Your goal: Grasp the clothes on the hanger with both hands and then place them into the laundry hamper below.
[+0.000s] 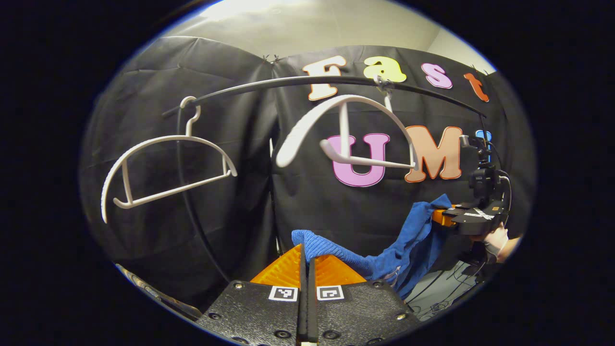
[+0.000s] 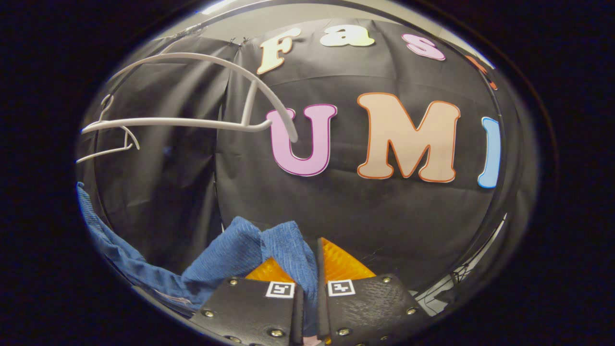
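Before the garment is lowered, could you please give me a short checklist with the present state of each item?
1. Left gripper shut on the blue garment: ok.
2. Right gripper shut on the garment: ok; cloth sits between its fingers.
3. Garment off the hangers: ok; the near hanger and the far hanger hang bare on the rail.
4. Cloth spans both grippers without snagging: ok.
5. Hamper position below: cannot tell.

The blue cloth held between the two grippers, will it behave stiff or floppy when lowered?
Probably floppy: the blue cloth sags between the left gripper and the right gripper. It likely weighs little, since small pinches hold it. Its ribbed knit probably resists slipping.
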The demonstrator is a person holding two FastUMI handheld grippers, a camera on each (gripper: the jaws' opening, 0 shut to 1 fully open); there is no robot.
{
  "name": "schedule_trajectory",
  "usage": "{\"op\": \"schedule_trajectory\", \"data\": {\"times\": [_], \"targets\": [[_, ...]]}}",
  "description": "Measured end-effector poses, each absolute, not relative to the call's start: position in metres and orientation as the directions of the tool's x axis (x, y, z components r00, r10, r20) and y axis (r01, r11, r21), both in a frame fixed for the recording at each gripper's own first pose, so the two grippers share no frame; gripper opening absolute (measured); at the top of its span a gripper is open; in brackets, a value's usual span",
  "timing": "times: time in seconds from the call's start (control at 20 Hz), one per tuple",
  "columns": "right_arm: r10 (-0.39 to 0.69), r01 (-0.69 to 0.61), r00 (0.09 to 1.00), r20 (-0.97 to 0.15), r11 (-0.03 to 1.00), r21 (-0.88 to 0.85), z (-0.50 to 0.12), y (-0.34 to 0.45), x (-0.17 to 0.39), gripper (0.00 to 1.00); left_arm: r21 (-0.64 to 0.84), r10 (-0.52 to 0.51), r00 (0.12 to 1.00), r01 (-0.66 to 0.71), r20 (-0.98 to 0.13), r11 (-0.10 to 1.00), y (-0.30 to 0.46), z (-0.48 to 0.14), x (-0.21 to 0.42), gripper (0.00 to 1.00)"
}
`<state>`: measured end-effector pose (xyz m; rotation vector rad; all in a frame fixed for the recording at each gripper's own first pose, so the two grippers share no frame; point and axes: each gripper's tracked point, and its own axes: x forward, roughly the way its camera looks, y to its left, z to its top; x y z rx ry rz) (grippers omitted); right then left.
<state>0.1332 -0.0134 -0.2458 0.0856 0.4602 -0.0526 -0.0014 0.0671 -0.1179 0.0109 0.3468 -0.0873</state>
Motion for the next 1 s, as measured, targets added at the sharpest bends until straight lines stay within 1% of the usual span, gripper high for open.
{"op": "schedule_trajectory", "data": {"times": [0.25,0.55,0.8,0.85,0.9,1.0], "targets": [[0.012,0.036,0.893,-0.449,0.995,0.097,-0.242,0.013,0.119,0.11,0.0,-0.177,0.927,0.188,-0.332,0.982,0.029,-0.123,0.007,0.0],[0.054,0.002,0.9,-0.433,0.992,0.129,-0.228,0.034,0.106,0.11,0.002,-0.33,0.9,0.345,-0.285,0.938,-0.03,-0.12,0.023,0.0],[0.039,0.033,0.887,-0.46,0.988,0.148,-0.238,0.03,0.088,0.11,-0.04,-0.432,0.86,0.438,-0.273,0.898,-0.072,-0.127,0.041,0.0],[0.035,0.044,0.879,-0.475,0.987,0.153,-0.244,0.029,0.083,0.16,-0.055,-0.445,0.85,0.448,-0.282,0.892,-0.077,-0.132,0.043,0.0],[0.028,0.057,0.871,-0.49,0.986,0.157,-0.251,0.026,0.077,0.11,-0.07,-0.456,0.84,0.457,-0.293,0.887,-0.082,-0.136,0.044,0.0],[0.01,0.085,0.855,-0.518,0.984,0.159,-0.265,0.021,0.066,0.11,-0.08,-0.467,0.823,0.468,-0.322,0.88,-0.092,-0.152,0.049,0.0]]}}
